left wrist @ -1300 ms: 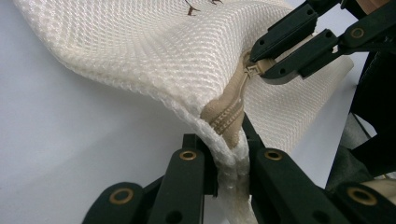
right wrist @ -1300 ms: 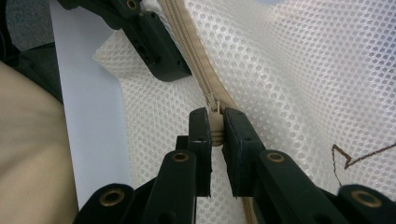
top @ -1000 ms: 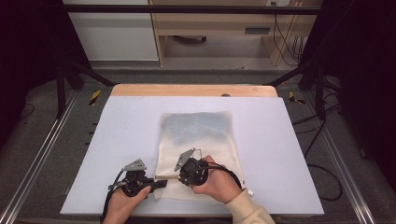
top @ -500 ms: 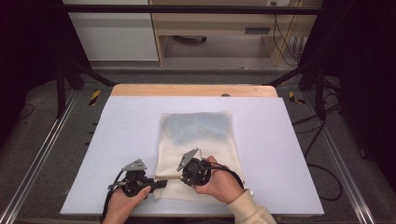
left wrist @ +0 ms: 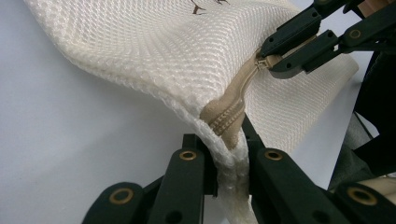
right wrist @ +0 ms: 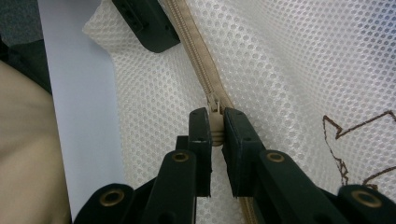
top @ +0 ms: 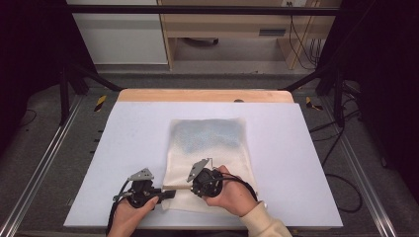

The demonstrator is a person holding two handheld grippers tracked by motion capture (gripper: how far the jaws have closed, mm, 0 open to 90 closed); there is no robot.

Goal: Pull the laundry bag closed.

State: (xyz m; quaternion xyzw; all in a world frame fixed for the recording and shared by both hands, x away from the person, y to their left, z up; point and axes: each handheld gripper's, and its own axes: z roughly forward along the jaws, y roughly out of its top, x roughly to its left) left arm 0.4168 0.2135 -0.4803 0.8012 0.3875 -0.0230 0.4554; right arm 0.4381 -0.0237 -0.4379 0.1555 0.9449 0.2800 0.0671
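A cream mesh bag (top: 210, 148) lies flat in the middle of the white table, its beige zipper (right wrist: 196, 60) along the near edge. In the left gripper view, my left gripper (left wrist: 229, 156) is shut on the bag's corner (left wrist: 224, 116) at the zipper's end, lifting it a little off the table. My right gripper (right wrist: 215, 130) is shut on the beige zipper pull (right wrist: 215, 125), a short way along the zipper. In the high view the two grippers, left (top: 169, 193) and right (top: 188, 186), face each other at the bag's near left corner. A brown print (right wrist: 355, 135) marks the mesh.
The white table top (top: 123, 138) has a wooden strip (top: 205, 95) at its far edge. Metal rails (top: 44, 163) and dark frame legs flank the table. Cables (top: 346, 187) lie on the floor at the right. A sleeve (top: 262, 224) comes in from the bottom.
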